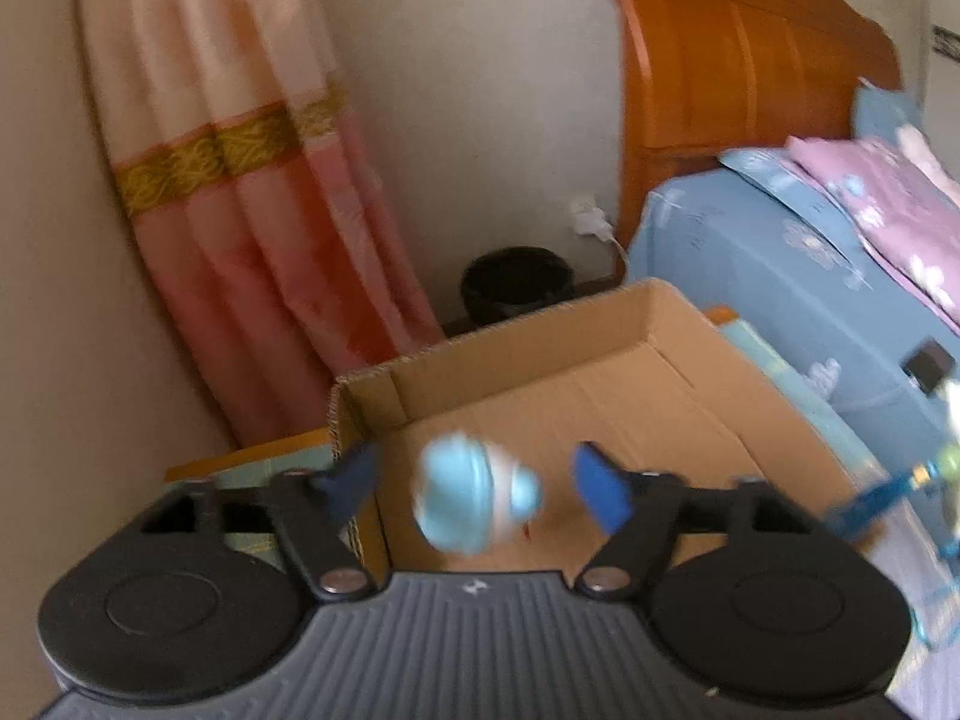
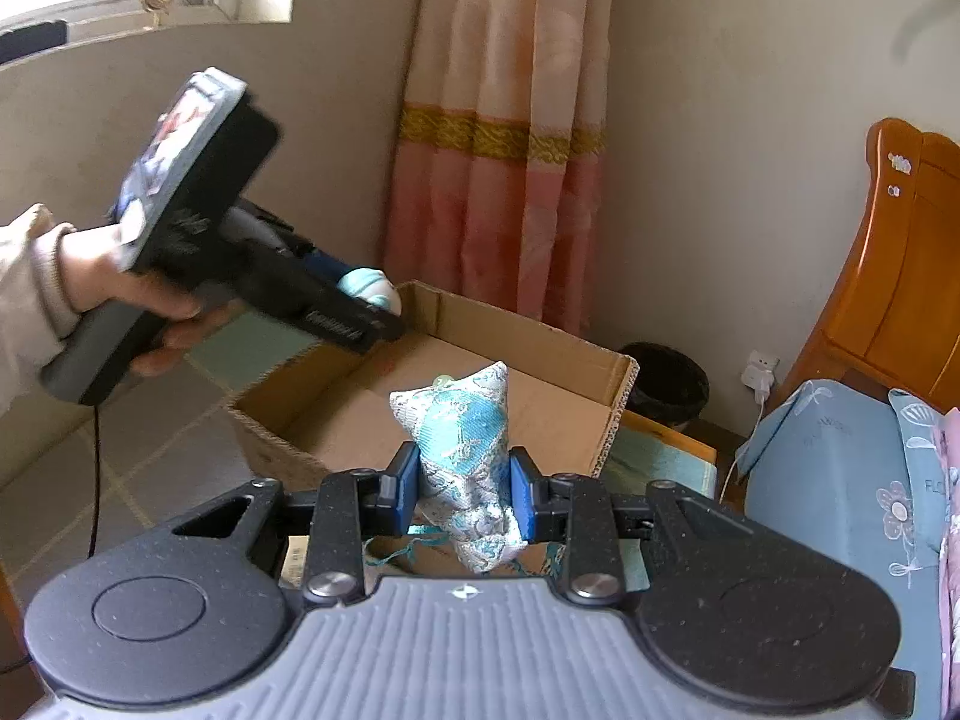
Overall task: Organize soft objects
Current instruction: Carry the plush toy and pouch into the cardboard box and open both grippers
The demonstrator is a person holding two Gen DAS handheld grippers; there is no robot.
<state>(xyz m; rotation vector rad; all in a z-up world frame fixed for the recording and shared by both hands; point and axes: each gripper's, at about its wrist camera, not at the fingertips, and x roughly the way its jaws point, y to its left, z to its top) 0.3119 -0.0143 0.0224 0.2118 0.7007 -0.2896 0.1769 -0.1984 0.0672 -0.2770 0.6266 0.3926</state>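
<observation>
My left gripper [image 1: 474, 483] is open over an open cardboard box [image 1: 600, 396]. A light blue and white soft toy [image 1: 474, 495] hangs blurred between its spread fingers, touching neither. In the right wrist view the left gripper [image 2: 384, 306] sits at the box's far left rim, the blue toy [image 2: 369, 288] at its tip. My right gripper [image 2: 462, 492] is shut on a silver and turquoise brocade pouch [image 2: 468, 456], held upright just before the box's [image 2: 540, 372] near wall. The right gripper's blue tip [image 1: 870, 498] shows at the right edge of the left wrist view.
A pink curtain [image 2: 498, 150] hangs behind the box. A black bin [image 2: 666, 381] stands in the corner by a wall plug. A bed with blue sheet [image 1: 780, 276], pink quilt and orange wooden headboard [image 1: 738, 72] lies to the right. The floor is tiled [image 2: 150, 450].
</observation>
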